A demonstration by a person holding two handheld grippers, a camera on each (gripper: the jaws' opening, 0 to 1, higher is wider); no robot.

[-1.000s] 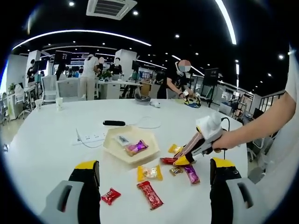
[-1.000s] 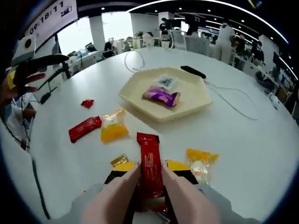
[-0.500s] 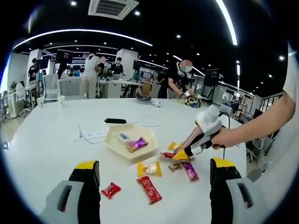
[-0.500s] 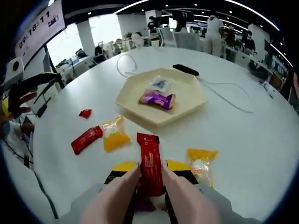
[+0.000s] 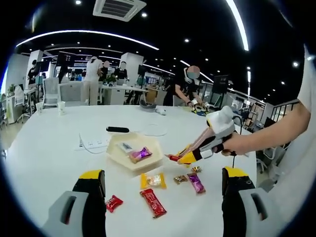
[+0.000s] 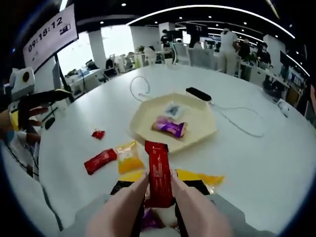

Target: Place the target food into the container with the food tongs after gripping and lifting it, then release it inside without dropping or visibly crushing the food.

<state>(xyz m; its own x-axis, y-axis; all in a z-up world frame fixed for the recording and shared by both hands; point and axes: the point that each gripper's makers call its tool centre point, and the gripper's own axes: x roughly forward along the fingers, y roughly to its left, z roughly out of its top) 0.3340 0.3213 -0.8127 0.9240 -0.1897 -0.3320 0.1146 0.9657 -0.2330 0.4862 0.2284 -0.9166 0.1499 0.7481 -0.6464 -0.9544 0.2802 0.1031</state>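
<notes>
Red snack bar (image 6: pixel 158 173) clamped lengthwise between the pink tongs (image 6: pixel 157 210) of the right gripper (image 6: pixel 158 195), lifted clear of the white table (image 6: pixel 256 163), aimed toward the cream hexagonal tray (image 6: pixel 205 134) ahead. Seen from the left gripper view: right gripper (image 5: pixel 185 157) held out by a hand (image 5: pixel 236 145) on an outstretched forearm, tilted down toward the tray (image 5: pixel 114 157), bar (image 5: pixel 174 157) poking from its tips just beside the tray's near edge. Purple sweet (image 6: pixel 169 127) and clear packet (image 6: pixel 172 110) lying inside. Left gripper (image 5: pixel 160 185) jaws wide apart, gripping nothing, above scattered wrappers.
</notes>
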